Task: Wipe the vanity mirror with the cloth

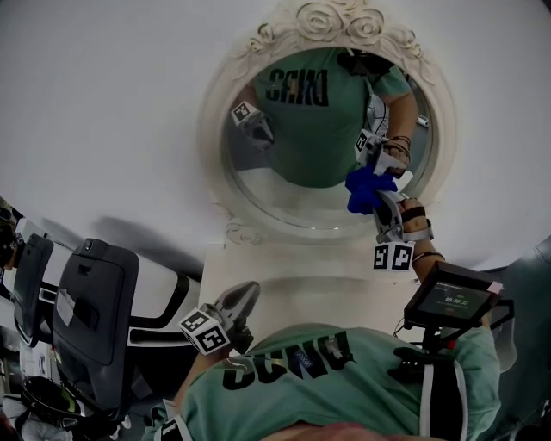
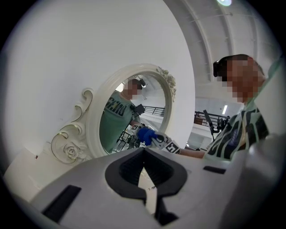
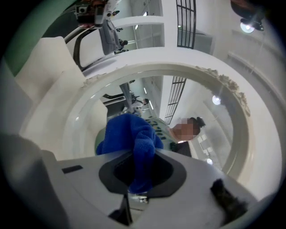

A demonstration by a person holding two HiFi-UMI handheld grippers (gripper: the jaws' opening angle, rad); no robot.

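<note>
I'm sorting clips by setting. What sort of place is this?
Probably a staged vanity corner in a big hall or lab, not a bedroom: an ornate white mirror on a bare wall, a black chair beside it, and railings with strip lights farther off.

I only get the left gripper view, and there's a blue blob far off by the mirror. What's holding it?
Observer: The right gripper is. Its own view shows its jaws shut on the cloth.
Visitor: Is it touching the glass?
Observer: It seems so. In the head view the cloth meets its own reflection at the lower right of the mirror.
Visitor: And where's my gripper?
Observer: The head view shows the left gripper held low by the person's shirt, off the mirror.
</note>
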